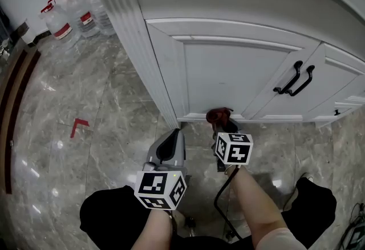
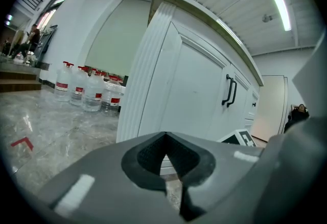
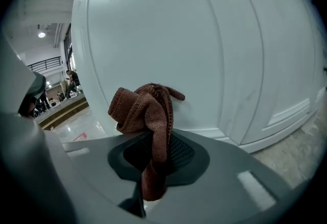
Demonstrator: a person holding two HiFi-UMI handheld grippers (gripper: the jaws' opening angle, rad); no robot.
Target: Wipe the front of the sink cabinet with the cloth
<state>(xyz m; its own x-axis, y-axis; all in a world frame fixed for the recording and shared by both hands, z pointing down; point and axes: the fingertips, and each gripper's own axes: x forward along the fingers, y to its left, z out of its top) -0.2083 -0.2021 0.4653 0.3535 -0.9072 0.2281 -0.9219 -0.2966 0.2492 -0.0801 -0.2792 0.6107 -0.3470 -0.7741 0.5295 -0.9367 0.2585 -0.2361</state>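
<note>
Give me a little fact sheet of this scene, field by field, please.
Place: marble floor before white sink cabinet
Right gripper: shut on brown cloth, near the door's bottom edge; contact unclear
Left gripper: shut, holding nothing
Door handles: two, black
Background: water bottles on the floor

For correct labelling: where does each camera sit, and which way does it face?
Head view: on the person's head, facing steeply down at the white panelled cabinet door and grey marble floor; both forearms show.
Left gripper view: on the left claw, shut and empty, low, facing along the door.
Right gripper view: on the right claw, shut on the brown knitted cloth, facing the door.
Shared: head and left views show the black door handles.
</note>
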